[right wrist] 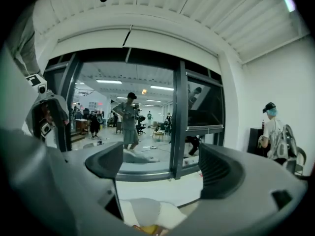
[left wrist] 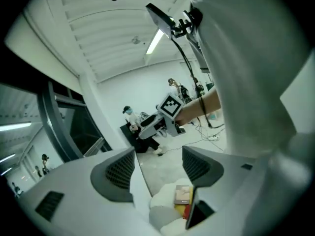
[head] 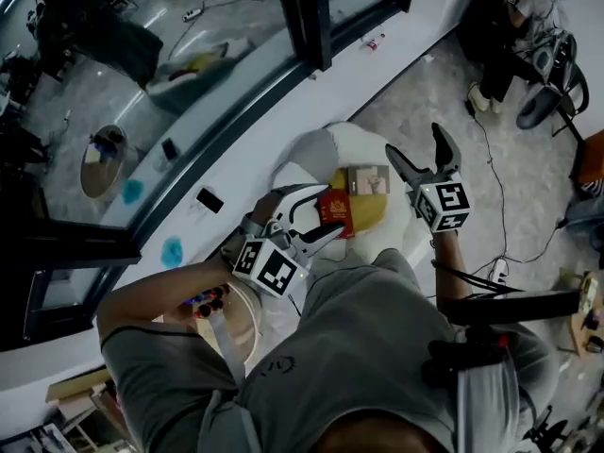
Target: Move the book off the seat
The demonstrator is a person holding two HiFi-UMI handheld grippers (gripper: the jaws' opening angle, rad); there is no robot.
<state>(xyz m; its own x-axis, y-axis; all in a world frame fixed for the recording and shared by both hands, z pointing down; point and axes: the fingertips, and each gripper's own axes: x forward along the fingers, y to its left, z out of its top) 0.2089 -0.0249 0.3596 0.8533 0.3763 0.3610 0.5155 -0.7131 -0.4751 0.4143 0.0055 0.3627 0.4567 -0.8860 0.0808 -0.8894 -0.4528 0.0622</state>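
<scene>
A white fluffy seat [head: 311, 154] by the window ledge carries a small pile: a beige book [head: 368, 179] and a red book [head: 335, 213] lying on a yellow thing [head: 370, 213]. My left gripper [head: 316, 217] hovers just left of the red book, jaws open and empty; in the left gripper view the beige book [left wrist: 183, 194] lies below the jaws, not between them. My right gripper [head: 422, 159] stands open at the right of the seat, nothing in it. The right gripper view shows only the seat's [right wrist: 147, 213] top edge, low under the open right gripper [right wrist: 162, 166].
A white ledge [head: 255, 149] runs under the window glass, with a dark flat object [head: 209, 199] on it. A round wooden container [head: 241, 324] sits near my left arm. Cables [head: 493, 187] and a power strip [head: 497, 272] lie on the floor at right. A seated person [head: 514, 26] is far right.
</scene>
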